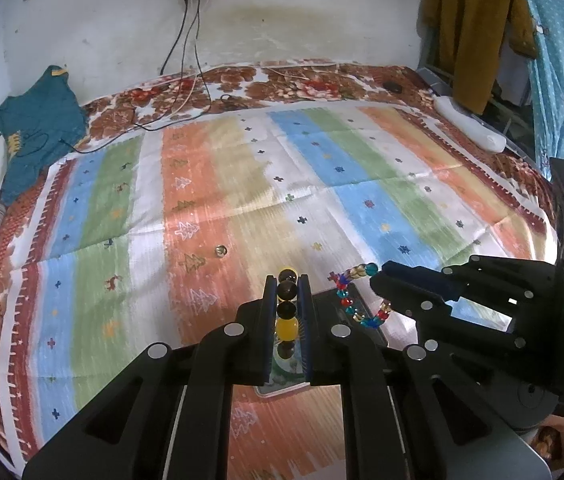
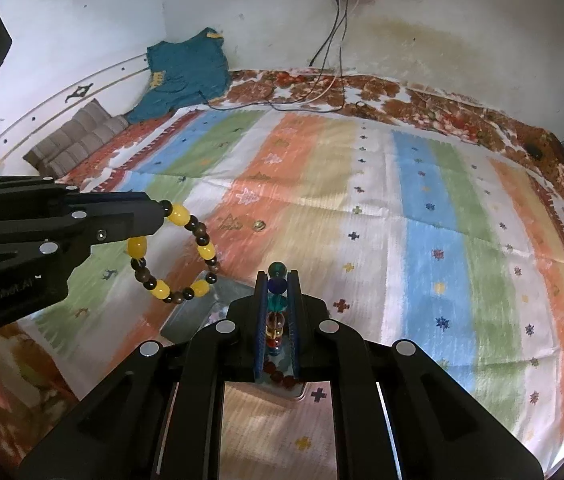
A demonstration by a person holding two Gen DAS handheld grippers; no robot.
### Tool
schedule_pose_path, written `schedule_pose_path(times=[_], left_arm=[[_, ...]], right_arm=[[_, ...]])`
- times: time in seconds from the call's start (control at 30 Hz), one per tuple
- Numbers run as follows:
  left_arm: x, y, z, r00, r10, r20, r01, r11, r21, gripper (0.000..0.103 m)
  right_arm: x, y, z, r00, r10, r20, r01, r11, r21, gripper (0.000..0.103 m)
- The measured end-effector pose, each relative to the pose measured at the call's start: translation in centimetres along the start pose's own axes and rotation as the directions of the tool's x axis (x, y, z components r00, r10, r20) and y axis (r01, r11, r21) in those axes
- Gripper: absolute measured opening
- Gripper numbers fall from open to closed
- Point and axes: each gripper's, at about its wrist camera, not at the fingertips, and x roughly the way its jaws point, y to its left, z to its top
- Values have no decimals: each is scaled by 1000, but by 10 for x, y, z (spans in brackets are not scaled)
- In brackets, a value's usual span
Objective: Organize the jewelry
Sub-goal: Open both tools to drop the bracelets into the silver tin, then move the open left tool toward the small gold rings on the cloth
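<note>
A striped mat (image 1: 241, 184) covers the bed ahead of and beneath both grippers, with a floral sheet (image 1: 302, 80) showing past its far edge. Close under both tools lies a shallow metal tray (image 2: 189, 316), mostly hidden by the fingers, with a few small red beads visible in it below the right tool.

The left gripper (image 1: 286, 288) is clamped on a yellow-and-dark bracelet (image 2: 173, 256). In the right wrist view that bracelet hangs as a full loop from the left tips, above the tray's near-left corner. The right gripper (image 2: 277, 292) is clamped on a multicolour bracelet (image 1: 356, 300), which in the left wrist view droops in an arc from the right tips, above the tray's right side. Farther ahead of both tools, a single small bead or ring (image 1: 219, 251) lies apart on the mat.

The step looks like carrying both bracelets to the tray. To do it well, I would bring each loop fully over the tray before lowering, let the hanging part touch down first, then release one at a time so the strands land side by side and do not tangle or spill over the rim.

The only readable writing is "GenRobot.AI" on the left tool's side, seen in the right wrist view.
</note>
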Motion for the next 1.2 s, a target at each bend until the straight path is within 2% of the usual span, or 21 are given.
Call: schedule_pose_path(times=[0.17, 0.2, 0.23, 0.3, 0.57, 0.63, 0.7, 0.93, 1.2], left_arm=[[4, 1, -3, 1000, 7, -19, -8, 1000, -8, 10], [5, 2, -2, 1000, 20, -23, -21, 1000, -16, 13], [6, 4, -2, 999, 30, -29, -30, 999, -25, 22], [7, 10, -2, 998, 45, -36, -46, 998, -41, 24], [8, 15, -2, 997, 60, -41, -62, 997, -48, 44], [9, 16, -1, 997, 67, -39, -69, 997, -44, 57], [11, 19, -1, 996, 81, -41, -82, 996, -38, 65], [18, 34, 2, 993, 106, -59, -110, 991, -75, 74], [27, 44, 8, 992, 98, -80, -105, 989, -102, 77]], right_arm=[[6, 1, -2, 999, -3, -42, 3, 1000, 8, 11], [7, 0, -2, 999, -9, -51, 10, 1000, 17, 14], [8, -3, -2, 998, -18, -59, 20, 999, 33, 23], [9, -8, -2, 997, -28, -65, 32, 998, 56, 31], [12, -14, -2, 996, -42, -81, 48, 996, 78, 40], [12, -17, -1, 996, -41, -81, 48, 995, 89, 46], [12, -20, 0, 996, -38, -84, 47, 993, 105, 50], [15, -25, 5, 995, -33, -90, 44, 992, 120, 62], [23, -30, 12, 994, -20, -105, 34, 990, 133, 63]])
